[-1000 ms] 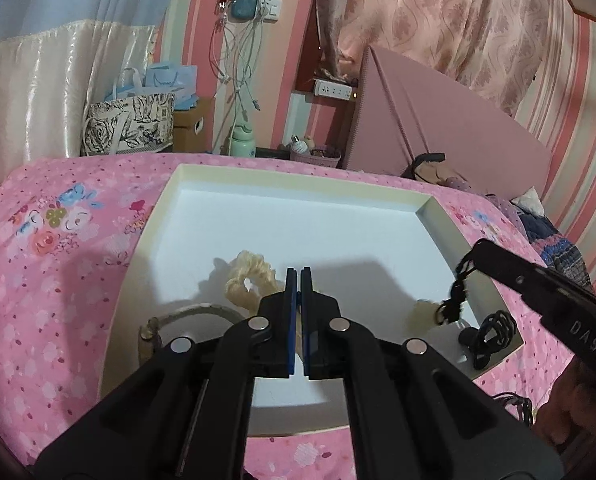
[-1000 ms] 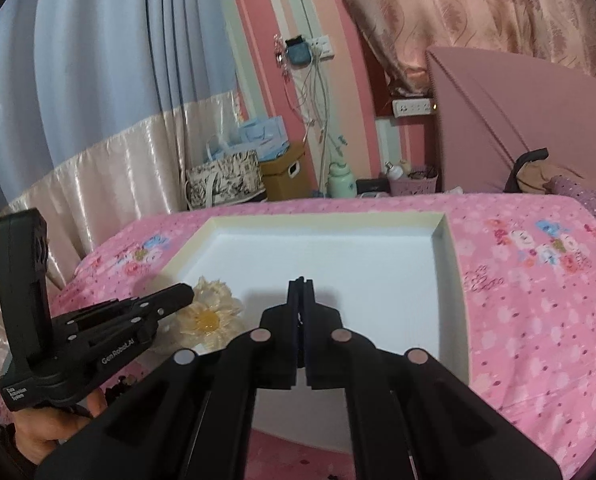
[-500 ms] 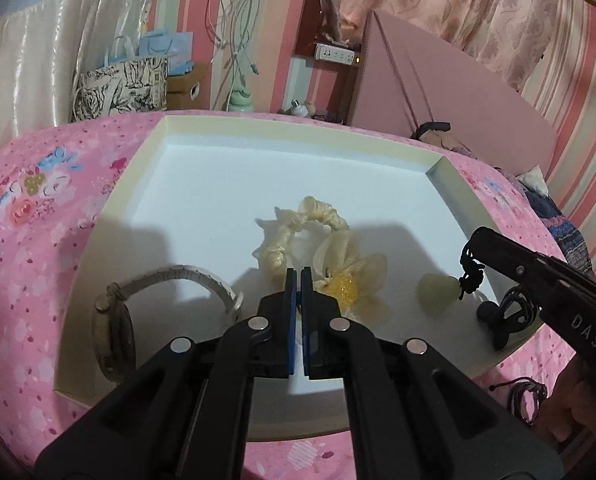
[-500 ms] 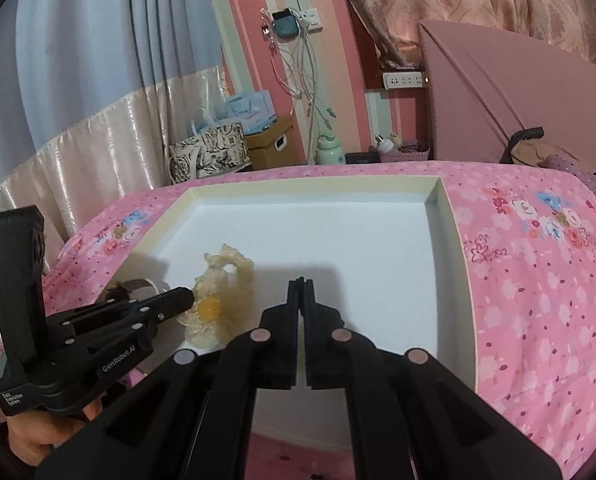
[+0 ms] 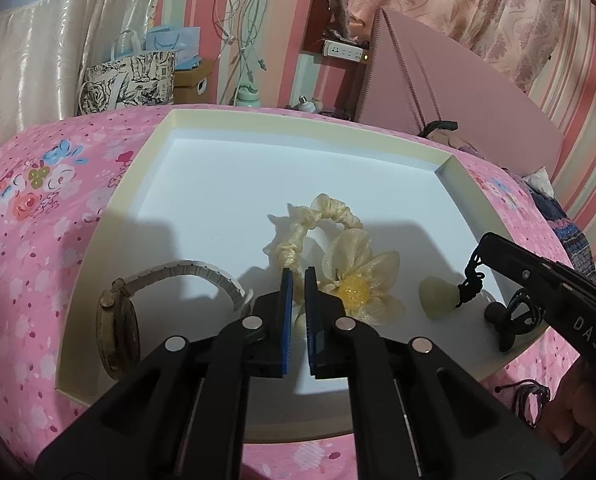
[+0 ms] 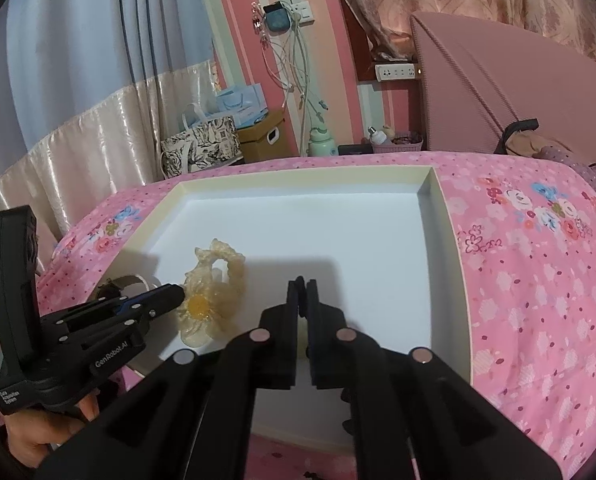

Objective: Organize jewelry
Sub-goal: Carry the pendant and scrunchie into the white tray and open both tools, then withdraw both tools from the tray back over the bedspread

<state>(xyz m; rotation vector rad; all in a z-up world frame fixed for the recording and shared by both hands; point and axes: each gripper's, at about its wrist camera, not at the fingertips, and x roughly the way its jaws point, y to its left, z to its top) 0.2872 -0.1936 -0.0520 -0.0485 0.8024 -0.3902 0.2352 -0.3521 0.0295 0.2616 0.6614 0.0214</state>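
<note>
While my left gripper (image 5: pixel 299 276) hovers low over the white tray (image 5: pixel 110 216), its blue-lined jaws have just been opening and now stand a narrow gap apart, with the cream hair tie (image 5: pixel 318 220) lying right at their tips; the pads do not press on it. That hair tie carries a gauzy flower (image 5: pixel 358 284) with a yellow bead at its centre, and it rests on the tray floor near the middle. To its left a watch (image 5: pixel 118 320) with a pale band lies against the tray's left wall. To its right sits a small pale green pendant (image 5: pixel 438 298) on a black cord (image 5: pixel 472 280), and my right gripper (image 6: pixel 303 284) has that cord pinched at its tip, jaws nearly closed, as the left camera shows. More black cord (image 5: pixel 514 316) is bunched in the tray's right corner under that gripper. From the right camera I see the left gripper's tip touching the flower's edge. The tray lies on a pink flowered bedspread (image 6: pixel 538 264).
</note>
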